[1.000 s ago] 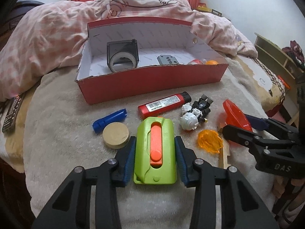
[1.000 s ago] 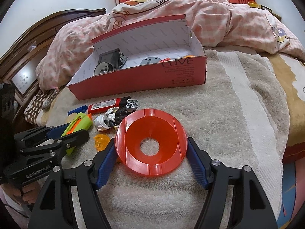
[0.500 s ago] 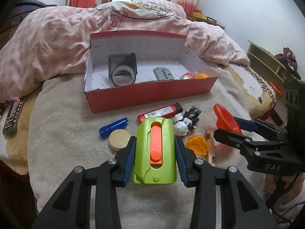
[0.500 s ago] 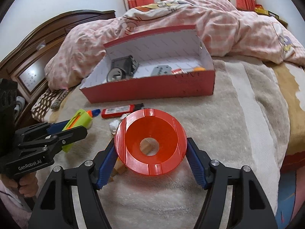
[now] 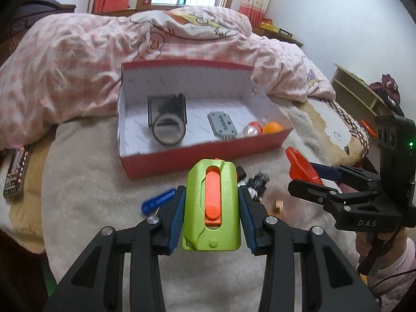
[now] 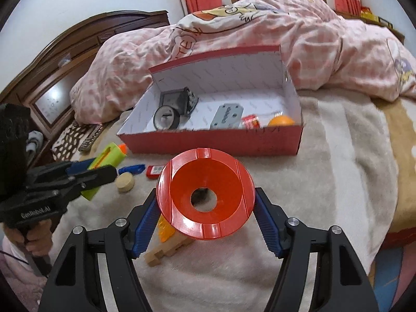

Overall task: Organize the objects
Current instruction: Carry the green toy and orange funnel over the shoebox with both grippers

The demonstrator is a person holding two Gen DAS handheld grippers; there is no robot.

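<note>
1. The left tool (image 5: pixel 212 205) is clamped on a green case (image 5: pixel 212 206) with an orange slider. Its blue pads (image 5: pixel 178 218) press the two long sides of the case.
2. The case stands upright between the pads, above the blanket (image 5: pixel 85 182) and in front of the red box (image 5: pixel 205 156).
3. The right tool (image 6: pixel 206 209) is clamped on a red funnel (image 6: pixel 205 199). Its pads touch the left and right edge of the rim.
4. The wide mouth of the funnel faces the camera, and the hole is in the middle. The funnel is held above the blanket, in front of the box and well apart from it.
5. In the left wrist view the funnel (image 5: pixel 301 167) shows on the right, between the fingers of the right tool (image 5: pixel 312 179).
6. The box is open on the bed. Inside lie a tape roll (image 5: pixel 169 132) against a dark holder (image 5: pixel 166 108), a grey plate (image 5: pixel 221 124) and an orange ball (image 5: pixel 271 127) in the right corner.
7. On the blanket lie a blue tube (image 5: pixel 158 200), a round wooden disc (image 6: pixel 125 182), a red lighter (image 6: pixel 153 170), a small black and white toy (image 5: pixel 256 186), an orange clear piece (image 6: pixel 166 230) and a wooden piece (image 6: pixel 166 248).
8. The wooden piece and the orange clear piece are just under the funnel in the right wrist view.
9. A remote control (image 5: pixel 15 171) lies at the left edge of the bed.
</note>
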